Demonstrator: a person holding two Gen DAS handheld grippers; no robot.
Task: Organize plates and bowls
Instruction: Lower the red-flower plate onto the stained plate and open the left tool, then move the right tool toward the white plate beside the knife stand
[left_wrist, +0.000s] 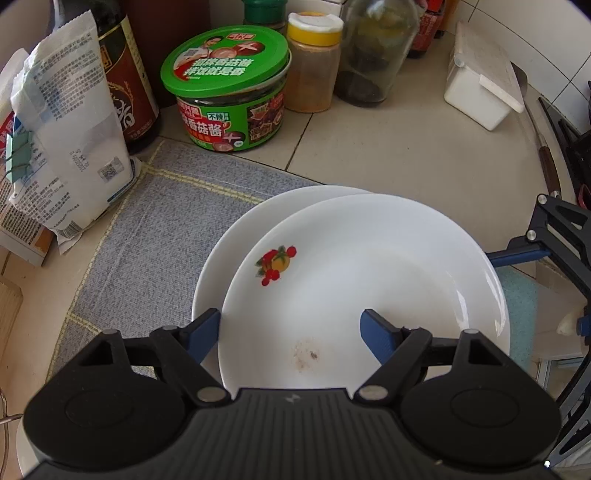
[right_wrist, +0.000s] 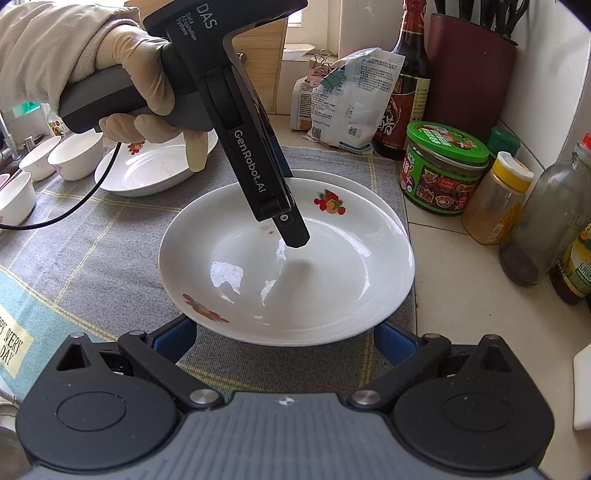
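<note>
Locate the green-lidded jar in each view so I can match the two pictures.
Left wrist view: the green-lidded jar stands upper centre-left, behind the grey mat, between the soy bottle and the yellow-capped jar.
Right wrist view: the jar stands at the right, beside the mat's right edge.
Shared landmark: the stacked plates, with a fruit print.

Three white plates (right_wrist: 288, 266): two stacked between both pairs of fingers, one (right_wrist: 147, 173) beyond to the left. Three small white bowls (right_wrist: 75, 155) farther left. Ahead: two jars (right_wrist: 443, 170), three bottles (right_wrist: 404, 92).
</note>
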